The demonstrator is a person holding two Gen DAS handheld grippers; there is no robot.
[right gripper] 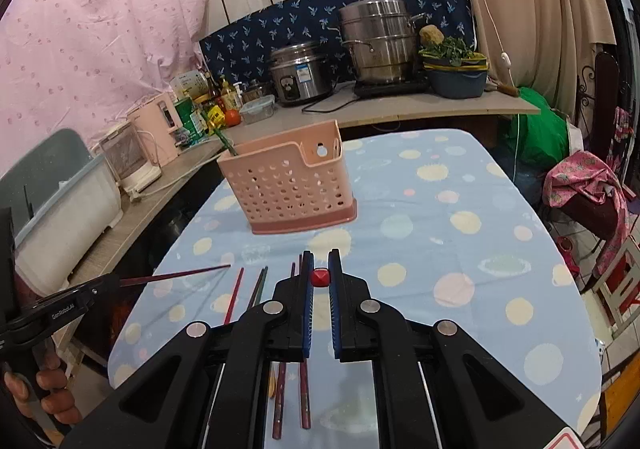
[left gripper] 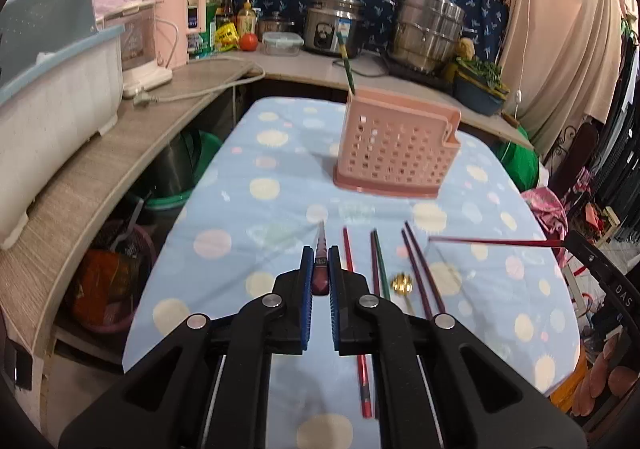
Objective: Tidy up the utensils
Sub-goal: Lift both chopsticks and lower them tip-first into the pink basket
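A pink perforated utensil holder point(left gripper: 396, 145) stands on the dotted blue tablecloth point(left gripper: 248, 153), with one green chopstick point(left gripper: 347, 65) upright in it; it also shows in the right wrist view point(right gripper: 290, 185). My left gripper point(left gripper: 321, 253) is shut on a dark red chopstick point(left gripper: 321, 261) that points forward above the cloth. My right gripper point(right gripper: 321, 261) is shut on a red chopstick point(right gripper: 321, 277), seen end-on. Several chopsticks point(left gripper: 378, 265) and a gold spoon point(left gripper: 402, 283) lie on the cloth between the grippers.
A grey counter point(left gripper: 132, 153) runs along the left and back with a white dish bin point(left gripper: 52, 113), a pink kettle point(left gripper: 176, 25), a rice cooker point(left gripper: 332, 27) and a steel steamer pot point(left gripper: 430, 29). Buckets sit under the counter. Clothes lie on a chair point(right gripper: 588, 189) at right.
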